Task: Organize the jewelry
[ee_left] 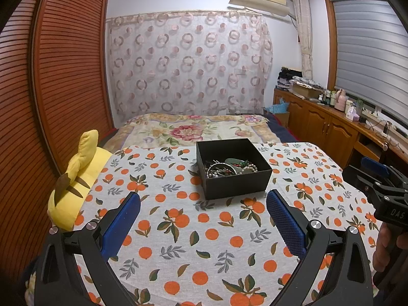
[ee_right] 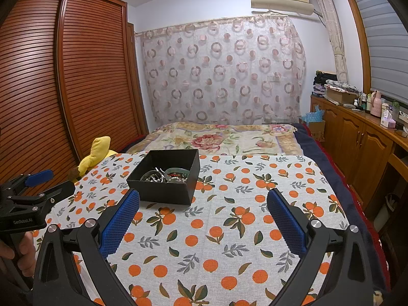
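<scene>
A black open box (ee_left: 237,178) (ee_right: 163,190) sits on the orange-print tablecloth (ee_left: 193,242) (ee_right: 224,229). Inside lies a tangle of jewelry (ee_left: 229,168) (ee_right: 165,175): beads, metal bangles and a green bangle. My left gripper (ee_left: 203,199) stands open just short of the box, nothing between its blue pads (ee_left: 285,224). My right gripper (ee_right: 203,199) is open too, with the box ahead and to its left. Each gripper shows at the edge of the other view, the right gripper (ee_left: 377,178) and the left gripper (ee_right: 40,181), both held by a hand.
A yellow plush toy (ee_left: 74,186) (ee_right: 95,154) lies at the table's left edge beside the louvred wardrobe (ee_left: 51,89). Beyond the table is a bed with a floral blanket (ee_left: 193,130). Wooden cabinets (ee_right: 357,148) with clutter on top run along the right wall.
</scene>
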Tool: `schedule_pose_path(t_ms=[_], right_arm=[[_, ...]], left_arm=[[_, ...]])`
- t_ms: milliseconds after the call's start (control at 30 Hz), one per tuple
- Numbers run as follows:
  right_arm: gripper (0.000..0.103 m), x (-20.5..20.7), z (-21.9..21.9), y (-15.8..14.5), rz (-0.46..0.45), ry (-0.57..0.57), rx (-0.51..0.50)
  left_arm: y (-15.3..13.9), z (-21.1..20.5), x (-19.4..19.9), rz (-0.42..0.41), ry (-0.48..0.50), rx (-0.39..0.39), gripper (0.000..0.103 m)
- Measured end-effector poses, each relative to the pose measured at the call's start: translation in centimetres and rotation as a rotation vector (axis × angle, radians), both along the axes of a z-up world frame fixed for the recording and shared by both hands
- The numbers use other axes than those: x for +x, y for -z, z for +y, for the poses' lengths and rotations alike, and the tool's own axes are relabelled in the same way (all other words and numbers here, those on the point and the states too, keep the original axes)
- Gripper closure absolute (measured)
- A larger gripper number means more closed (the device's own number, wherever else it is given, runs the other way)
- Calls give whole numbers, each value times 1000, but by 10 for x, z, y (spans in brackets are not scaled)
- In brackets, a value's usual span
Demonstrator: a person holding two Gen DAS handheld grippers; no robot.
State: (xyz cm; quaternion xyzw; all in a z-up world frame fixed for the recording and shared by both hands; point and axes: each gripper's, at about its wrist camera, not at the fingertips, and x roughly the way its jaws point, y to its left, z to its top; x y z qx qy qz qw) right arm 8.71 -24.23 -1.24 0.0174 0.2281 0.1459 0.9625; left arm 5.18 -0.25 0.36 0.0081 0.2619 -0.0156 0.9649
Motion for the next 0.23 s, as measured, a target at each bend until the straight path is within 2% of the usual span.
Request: schedule_pose_path(t_ms=[233], right_arm=[[2,0,0,0,-1,1,1]], left_arm=[[0,0,1,-1,1,1,7]])
